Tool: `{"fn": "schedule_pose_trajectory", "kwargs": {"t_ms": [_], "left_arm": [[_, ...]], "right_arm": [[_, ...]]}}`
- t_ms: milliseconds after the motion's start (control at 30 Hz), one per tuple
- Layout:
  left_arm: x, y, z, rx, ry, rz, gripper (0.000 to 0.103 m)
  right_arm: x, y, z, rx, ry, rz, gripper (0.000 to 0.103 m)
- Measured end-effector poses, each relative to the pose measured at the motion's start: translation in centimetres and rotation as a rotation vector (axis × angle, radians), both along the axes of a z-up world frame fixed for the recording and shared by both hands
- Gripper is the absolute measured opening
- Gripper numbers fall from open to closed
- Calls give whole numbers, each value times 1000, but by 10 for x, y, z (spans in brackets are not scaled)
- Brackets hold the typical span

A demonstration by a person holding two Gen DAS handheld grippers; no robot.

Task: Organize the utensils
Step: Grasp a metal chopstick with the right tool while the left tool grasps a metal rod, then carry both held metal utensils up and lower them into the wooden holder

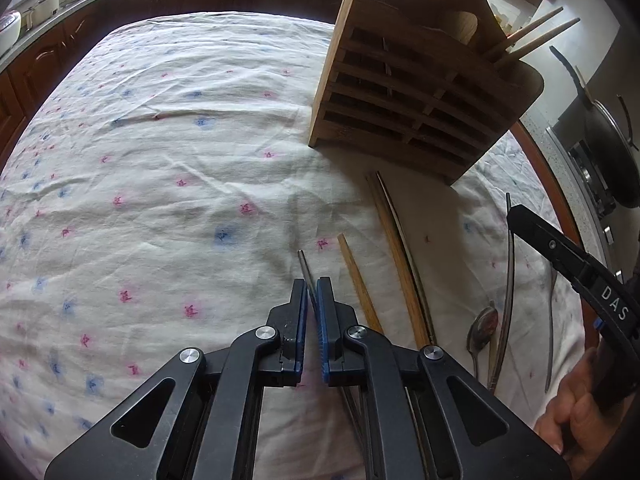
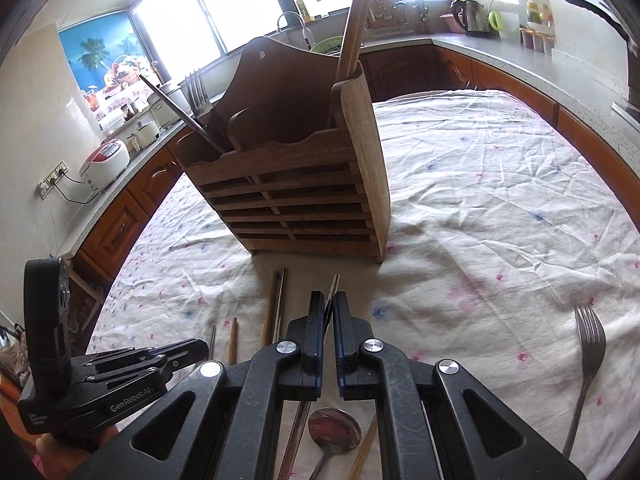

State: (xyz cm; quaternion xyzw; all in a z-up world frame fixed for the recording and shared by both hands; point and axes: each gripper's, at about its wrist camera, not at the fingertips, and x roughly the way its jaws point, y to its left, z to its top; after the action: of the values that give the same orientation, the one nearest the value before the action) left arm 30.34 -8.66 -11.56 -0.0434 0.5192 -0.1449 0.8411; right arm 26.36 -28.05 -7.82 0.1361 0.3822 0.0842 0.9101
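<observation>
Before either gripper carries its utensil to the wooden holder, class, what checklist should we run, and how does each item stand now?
1. Left gripper closed on a metal chopstick: ok.
2. Right gripper closed on a thin metal utensil: ok, though which utensil cannot be told.
3. Wooden holder upright on the tablecloth: ok.
4. Room left in the holder's compartments: ok, its middle section looks empty.
5. Path to the holder free: ok for both.
6. All utensils sorted: not ok; the fork, spoon and wooden chopsticks lie loose.
</observation>
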Motion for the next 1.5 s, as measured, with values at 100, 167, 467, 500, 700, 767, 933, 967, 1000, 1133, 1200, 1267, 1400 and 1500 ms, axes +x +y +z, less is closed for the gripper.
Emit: {"fn": "schedule_pose_trajectory", "kwargs": {"t_ms": [100,167,467,500,700,767,933,967,1000,1133,1200,1267,1400,1500], "left_arm": [[1,-13,0,75,-27,-24,9],[2,-20,0,119,-43,-37,9],[-8,-14,12,65,-101,-63,3],[-12,-11,18,59,-118,-63,3],[-32,11,47,-1,-170,-62,3],[-34,20,52,-29,-170,-52,3],[-39,32,60,-49,-190,-22,3],[-39,34,60,-51,-190,-20,3],[-40,36,60,-54,-191,-18,3],[-38,46,62,-76,-194,-5,3],[-37,51,64,-83,-198,3,3],[-38,55,66,-94,-202,8,3],[-41,60,72,-109,-216,14,3],[-43,63,74,-114,-224,18,3]], "right_arm": [[-3,-5,4,8,-9,-8,4],[-3,-8,6,18,-15,-10,4],[-11,-14,15,44,-44,-19,4],[-13,-14,17,47,-49,-19,0],[-23,-9,34,32,-84,-5,0],[-17,-7,29,43,-50,17,1],[2,10,1,9,36,38,7],[8,16,-5,-14,52,44,7],[12,22,-11,-37,67,47,8],[31,39,-30,-98,129,69,9],[36,45,-37,-110,157,82,14],[37,49,-39,-135,154,88,16],[38,57,-40,-203,149,93,14],[35,61,-40,-259,131,92,5]]}}
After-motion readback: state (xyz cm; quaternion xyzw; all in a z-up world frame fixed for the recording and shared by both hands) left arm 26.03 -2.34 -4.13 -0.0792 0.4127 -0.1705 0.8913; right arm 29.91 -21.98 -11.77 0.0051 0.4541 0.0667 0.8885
